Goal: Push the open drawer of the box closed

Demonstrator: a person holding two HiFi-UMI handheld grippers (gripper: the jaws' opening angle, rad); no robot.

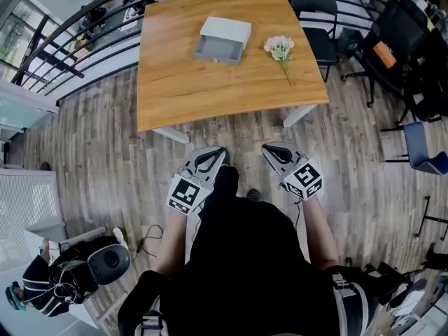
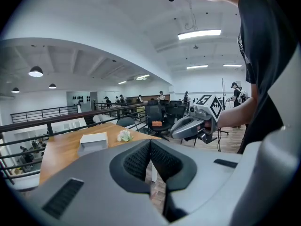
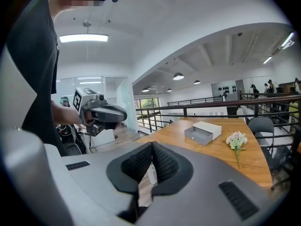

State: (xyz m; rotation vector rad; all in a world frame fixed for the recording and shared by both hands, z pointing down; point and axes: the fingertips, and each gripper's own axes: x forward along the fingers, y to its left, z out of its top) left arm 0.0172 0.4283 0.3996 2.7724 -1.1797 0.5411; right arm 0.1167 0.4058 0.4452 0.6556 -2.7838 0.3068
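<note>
A white box with its grey drawer pulled out toward me lies on the wooden table, toward its far side. The box also shows in the left gripper view, and the box with the open drawer in the right gripper view. My left gripper and right gripper hang over the floor, well short of the table's near edge. Both are shut with nothing between the jaws. In each gripper view the jaws meet in a closed line.
A small bunch of white flowers lies on the table right of the box. Black chairs stand at the table's right side. A railing runs along the left and far sides. White table legs stand under the near edge.
</note>
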